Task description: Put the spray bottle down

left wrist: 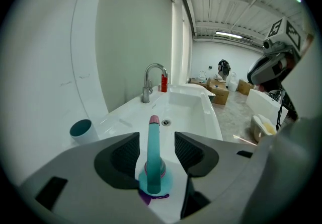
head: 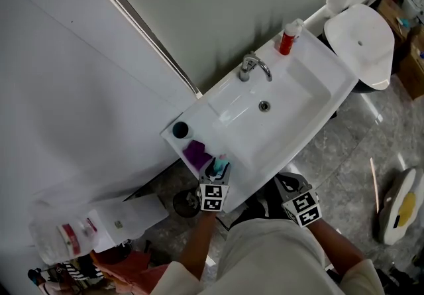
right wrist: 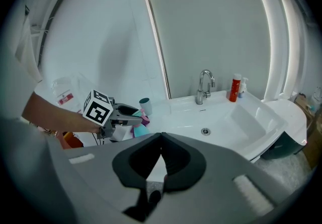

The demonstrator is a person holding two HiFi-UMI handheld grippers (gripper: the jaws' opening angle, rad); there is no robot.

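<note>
- One spray bottle (left wrist: 153, 160), teal with a pink tip, stands upright at the left end of the sink (left wrist: 193, 109), on the flat ledge beside the basin.
- Two grippers are in view, one in each hand.
- The left gripper (left wrist: 156, 140) has its two jaws spread. The bottle stands between them with a gap on each side, and neither pad presses on it.
- The right gripper (right wrist: 161, 142) has its jaws pressed together at the tips, with nothing between them. In the head view it hangs in front of the sink's front edge, apart from the left gripper.
- One purple item (head: 196, 152) lies on the ledge just beside the bottle's base. I cannot tell whether the two touch.
- One teal cup (left wrist: 83, 130) stands on the same ledge, nearer the wall.
- One chrome tap (left wrist: 151, 79) rises behind the basin, and one drain (left wrist: 165, 123) sits in the basin floor.
- One red bottle (left wrist: 164, 83) stands at the far end of the sink, well apart from the spray bottle. A smaller white bottle (right wrist: 244, 87) is right next to it.
- One white toilet (head: 361, 42) stands beyond that far end.
</note>
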